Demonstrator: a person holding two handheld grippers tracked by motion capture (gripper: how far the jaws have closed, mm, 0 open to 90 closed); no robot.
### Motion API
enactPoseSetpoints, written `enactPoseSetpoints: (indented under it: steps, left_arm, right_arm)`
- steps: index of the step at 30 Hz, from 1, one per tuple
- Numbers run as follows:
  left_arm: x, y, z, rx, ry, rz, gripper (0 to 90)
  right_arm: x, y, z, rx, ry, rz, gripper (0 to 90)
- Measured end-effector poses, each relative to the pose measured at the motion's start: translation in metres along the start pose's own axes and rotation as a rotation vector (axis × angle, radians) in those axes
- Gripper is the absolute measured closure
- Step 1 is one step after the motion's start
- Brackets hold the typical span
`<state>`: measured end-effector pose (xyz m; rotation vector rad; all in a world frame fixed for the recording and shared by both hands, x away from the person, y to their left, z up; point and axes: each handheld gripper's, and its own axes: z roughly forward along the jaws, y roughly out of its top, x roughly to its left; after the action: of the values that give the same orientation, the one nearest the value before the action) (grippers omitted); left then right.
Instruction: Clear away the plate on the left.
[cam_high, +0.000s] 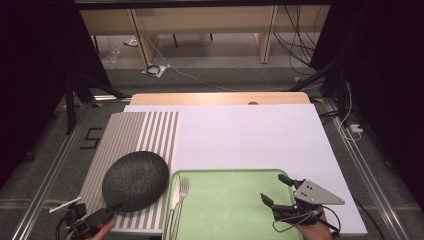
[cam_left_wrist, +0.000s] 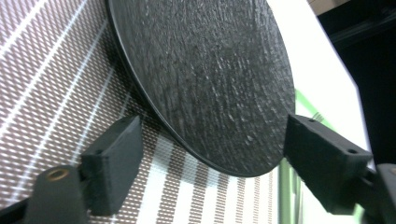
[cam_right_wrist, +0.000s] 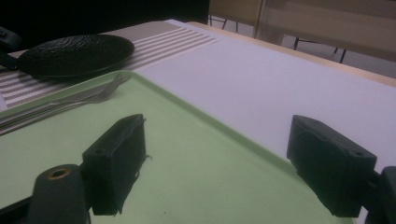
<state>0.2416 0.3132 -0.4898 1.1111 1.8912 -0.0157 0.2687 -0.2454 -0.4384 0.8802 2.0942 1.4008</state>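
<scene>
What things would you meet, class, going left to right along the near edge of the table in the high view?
Left gripper → round black textured plate → silver metal fork → flat green plastic tray → right gripper.

High view overhead, facing forward; gripper views close, sharing plate.

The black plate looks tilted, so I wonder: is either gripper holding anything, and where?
Cannot be told: the left gripper straddles the black plate at its near rim, jaws apart. The right gripper holds nothing.

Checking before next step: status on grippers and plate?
Left gripper open around the black plate rim. Right gripper open, empty, over green tray. Fork on tray beside plate.
</scene>
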Motion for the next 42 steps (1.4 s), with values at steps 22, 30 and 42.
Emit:
enactPoseSetpoints:
  steps: [22,30,42]
  left_arm:
    - [0.005,-0.01,0.009,-0.02,-0.099,-0.194,38.1]
    - [0.01,-0.014,0.012,-0.05,-0.116,-0.269,47.1]
    - [0.015,-0.016,0.018,-0.084,-0.104,-0.352,61.3]
  right_arm:
    - [0.001,0.0,0.001,0.007,0.003,0.004,20.6]
    - [0.001,0.0,0.001,0.009,0.005,0.004,20.6]
    - [0.001,0.0,0.003,0.013,0.012,0.003,20.6]
